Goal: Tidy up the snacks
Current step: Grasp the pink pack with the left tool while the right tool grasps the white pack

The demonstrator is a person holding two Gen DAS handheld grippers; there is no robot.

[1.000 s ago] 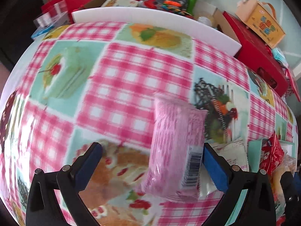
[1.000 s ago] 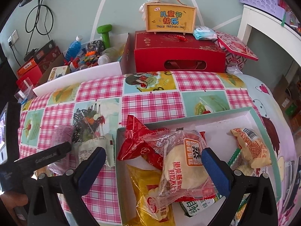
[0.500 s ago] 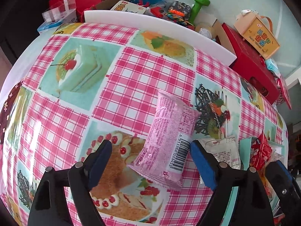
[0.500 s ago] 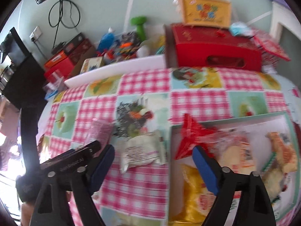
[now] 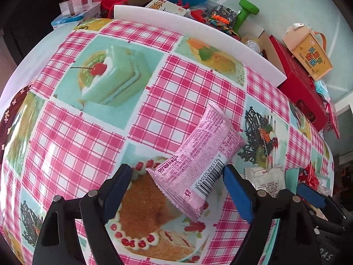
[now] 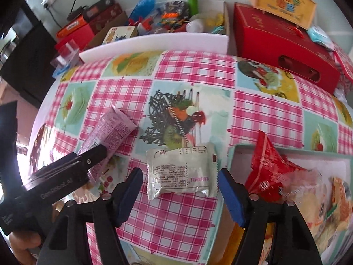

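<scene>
We see the left tool (image 5: pixel 176 190) released, its blue pads astride the pink packet (image 5: pixel 198 165) lying slantwise on the table (image 5: pixel 187 92). Our right tool (image 6: pixel 179 193) is closing around the silver packet (image 6: pixel 181 172), pads not yet pressing, just beside the tray (image 6: pixel 233 152) of snacks.

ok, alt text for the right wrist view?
The right gripper, fingers closing, straddles a silver-white snack packet lying flat on a pink checked tablecloth, not yet pressing it. The left gripper reaches over a pink packet at left; a tray of snacks sits right.
</scene>
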